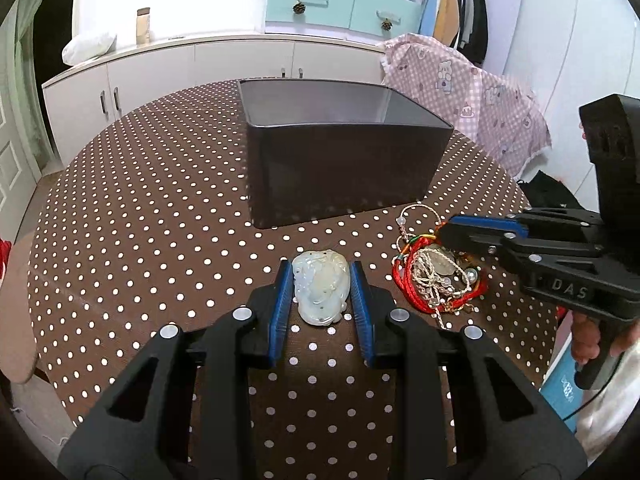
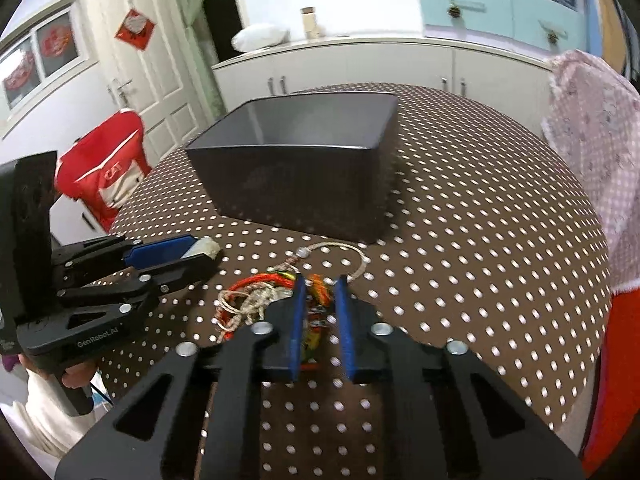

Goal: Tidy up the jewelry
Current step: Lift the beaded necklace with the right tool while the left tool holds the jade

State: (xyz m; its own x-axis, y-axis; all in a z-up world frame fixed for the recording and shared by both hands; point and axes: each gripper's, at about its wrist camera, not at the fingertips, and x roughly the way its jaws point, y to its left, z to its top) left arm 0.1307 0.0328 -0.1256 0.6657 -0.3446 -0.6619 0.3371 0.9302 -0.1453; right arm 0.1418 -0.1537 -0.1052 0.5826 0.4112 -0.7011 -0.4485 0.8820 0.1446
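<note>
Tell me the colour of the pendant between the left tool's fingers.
Pale whitish-green jade pendant; clearest in the left wrist view.

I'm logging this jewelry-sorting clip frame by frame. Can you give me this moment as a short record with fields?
surface: round table with brown polka-dot cloth
container: dark box, open top, nothing visible inside
left gripper: pads on both sides of the pale jade pendant, which looks pinched between them
right gripper: jaws partly open, straddling part of the tangled pile of red cords and bracelets
pile position: on the cloth in front of the box, to the pendant's right
still outside box: pendant, cord pile
</note>
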